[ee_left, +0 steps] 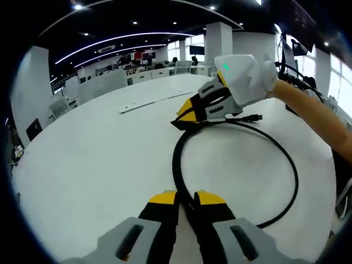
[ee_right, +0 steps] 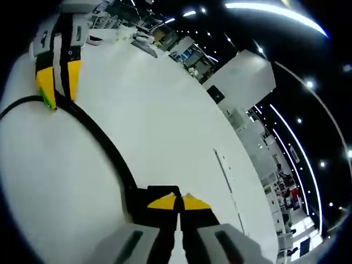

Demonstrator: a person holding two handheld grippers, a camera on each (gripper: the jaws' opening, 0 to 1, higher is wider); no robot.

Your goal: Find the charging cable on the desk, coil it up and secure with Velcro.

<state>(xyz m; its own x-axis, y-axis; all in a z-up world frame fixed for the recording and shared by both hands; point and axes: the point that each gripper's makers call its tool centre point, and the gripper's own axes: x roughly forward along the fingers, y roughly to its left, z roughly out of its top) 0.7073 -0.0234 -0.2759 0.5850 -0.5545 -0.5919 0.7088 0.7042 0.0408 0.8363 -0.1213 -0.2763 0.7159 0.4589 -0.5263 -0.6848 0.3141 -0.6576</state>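
Note:
A black charging cable (ee_left: 292, 171) lies in a wide loop on the white table (ee_left: 82, 165). Its plug end (ee_left: 254, 117) points right, behind the loop. My left gripper (ee_left: 187, 194) is at the near side of the loop, its yellow-tipped jaws shut on the cable. My right gripper (ee_left: 185, 117), held by a person's bare arm (ee_left: 313, 113), comes in from the right and is shut on the far side of the loop. In the right gripper view the cable (ee_right: 104, 144) runs from my right gripper (ee_right: 179, 199) up to the left gripper (ee_right: 53, 100).
A thin pale strip (ee_left: 155, 101) lies flat on the table beyond the loop; it shows as a line (ee_right: 223, 171) in the right gripper view. Office desks, chairs and white pillars (ee_left: 218, 42) stand behind the table. The table's edge (ee_left: 38, 137) curves round at left.

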